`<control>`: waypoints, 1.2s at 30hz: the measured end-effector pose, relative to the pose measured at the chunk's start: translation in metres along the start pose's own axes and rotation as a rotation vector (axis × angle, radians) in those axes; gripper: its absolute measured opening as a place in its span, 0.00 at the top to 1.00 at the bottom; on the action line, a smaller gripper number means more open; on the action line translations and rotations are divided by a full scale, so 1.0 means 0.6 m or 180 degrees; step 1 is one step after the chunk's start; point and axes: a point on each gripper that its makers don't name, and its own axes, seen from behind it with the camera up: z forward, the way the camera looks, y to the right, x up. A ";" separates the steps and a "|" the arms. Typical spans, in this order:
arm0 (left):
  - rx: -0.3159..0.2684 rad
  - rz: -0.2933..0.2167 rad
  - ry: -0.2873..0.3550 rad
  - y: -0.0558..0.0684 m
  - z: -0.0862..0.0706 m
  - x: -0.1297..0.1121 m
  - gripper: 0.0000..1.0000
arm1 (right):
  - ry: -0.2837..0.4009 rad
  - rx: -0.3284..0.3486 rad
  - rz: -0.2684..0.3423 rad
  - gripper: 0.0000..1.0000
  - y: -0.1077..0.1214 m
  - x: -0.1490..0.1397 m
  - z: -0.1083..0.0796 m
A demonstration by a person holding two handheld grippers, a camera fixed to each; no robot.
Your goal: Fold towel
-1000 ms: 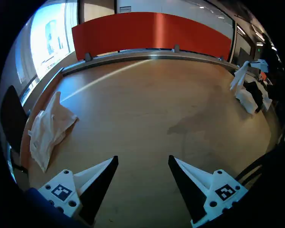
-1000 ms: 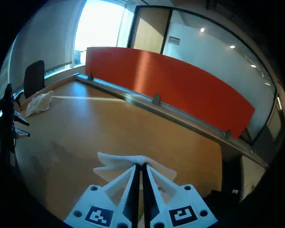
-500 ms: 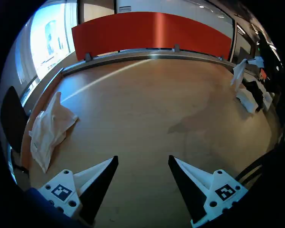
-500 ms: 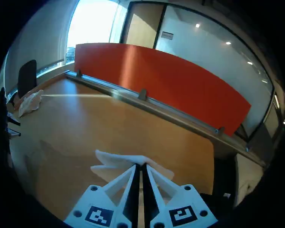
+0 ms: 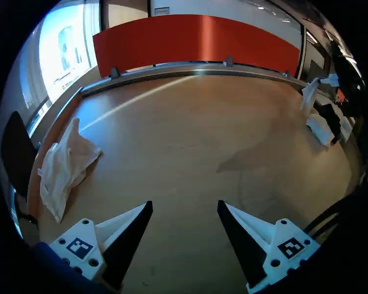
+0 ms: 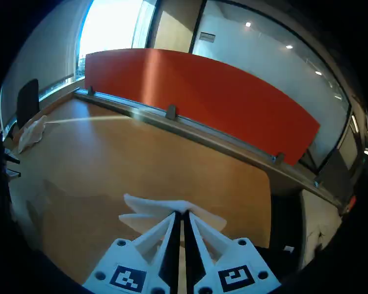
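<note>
Right gripper (image 6: 183,213) has shifted, fingers (image 6: 171,237) pinching towel (image 6: 149,205); left gripper (image 5: 184,202) gapes wide.

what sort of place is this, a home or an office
Most likely an office: a long wooden desk backed by an orange divider screen, a black office chair at its end, and glass partition walls behind.

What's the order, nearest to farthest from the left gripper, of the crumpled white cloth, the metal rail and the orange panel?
From the left gripper:
1. Crumpled white cloth, at the table's left edge.
2. Metal rail, along the table's far edge.
3. Orange panel, upright behind the rail.
</note>
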 end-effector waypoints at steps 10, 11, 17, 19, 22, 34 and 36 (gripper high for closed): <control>-0.0012 0.0024 0.0005 0.004 0.002 0.008 0.02 | -0.0019 -0.0021 -0.0002 0.95 0.000 -0.014 -0.013; -0.0014 0.0027 0.0006 0.005 0.002 0.009 0.02 | -0.0019 -0.0025 0.0000 0.95 0.001 -0.015 -0.016; -0.0015 0.0025 0.0007 0.005 0.002 0.011 0.02 | -0.0035 -0.0051 0.0044 0.95 0.006 -0.033 -0.042; -0.0018 0.0029 0.0007 0.006 0.002 0.011 0.02 | -0.0054 -0.0061 0.0075 0.95 0.009 -0.044 -0.052; -0.0022 0.0038 0.0008 0.007 0.001 0.011 0.02 | -0.0096 -0.0083 0.0125 0.95 0.013 -0.066 -0.066; -0.0048 0.0074 0.0009 0.015 -0.003 0.010 0.02 | -0.0361 -0.0243 0.0353 0.95 0.032 -0.176 -0.112; -0.0051 0.0078 0.0008 0.015 -0.003 0.010 0.02 | -0.0401 -0.0267 0.0391 0.95 0.034 -0.192 -0.116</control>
